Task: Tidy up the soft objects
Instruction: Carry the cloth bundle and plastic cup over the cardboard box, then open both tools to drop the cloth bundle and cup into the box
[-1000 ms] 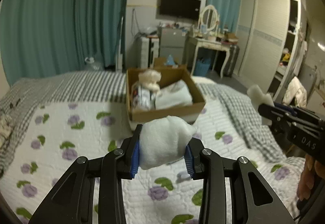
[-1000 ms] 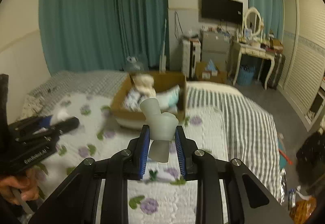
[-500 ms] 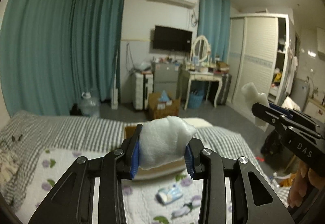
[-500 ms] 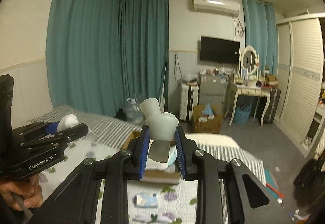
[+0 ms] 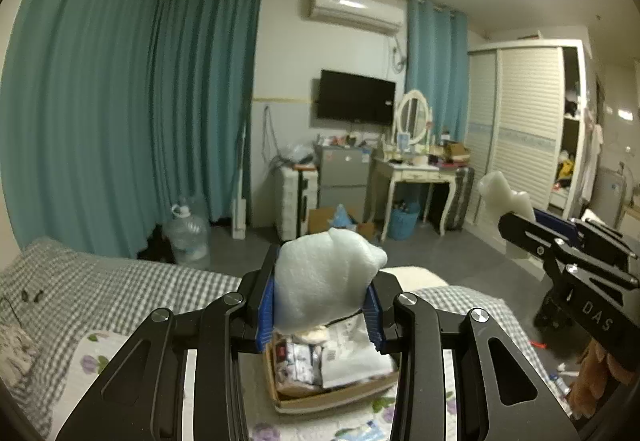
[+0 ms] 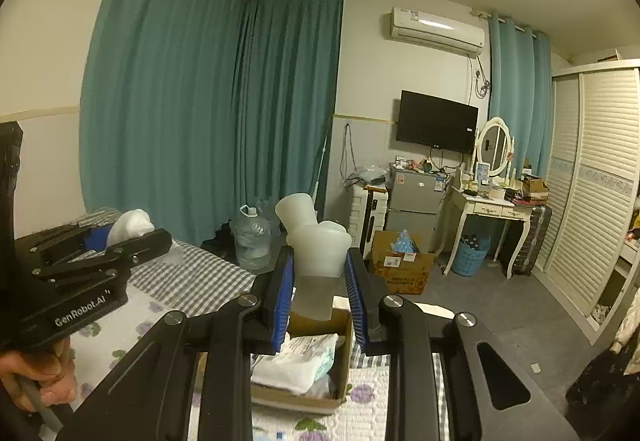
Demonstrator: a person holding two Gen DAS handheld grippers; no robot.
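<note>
Left gripper [image 5: 320, 307] fingers pinch a white foam wad [image 5: 324, 281] — right gripper [image 6: 320, 293] fingers squeeze a pale foam piece [image 6: 316, 253] — above the cardboard box [image 6: 344, 357] on the bed [image 5: 120, 281].

Both tools are matte black, all angled linkage bars with long cut-out slots. The left gripper [image 5: 320, 305] has round silver screws just behind its ribbed blue pads [image 5: 265, 307]. Same build on the right gripper [image 6: 319, 295]: silver screws, blue pads [image 6: 280, 301]. White lettering on the bodies: "GenRobot.AI" and "DAS". Bare fingers [image 6: 40, 377] show at the handle.
</note>
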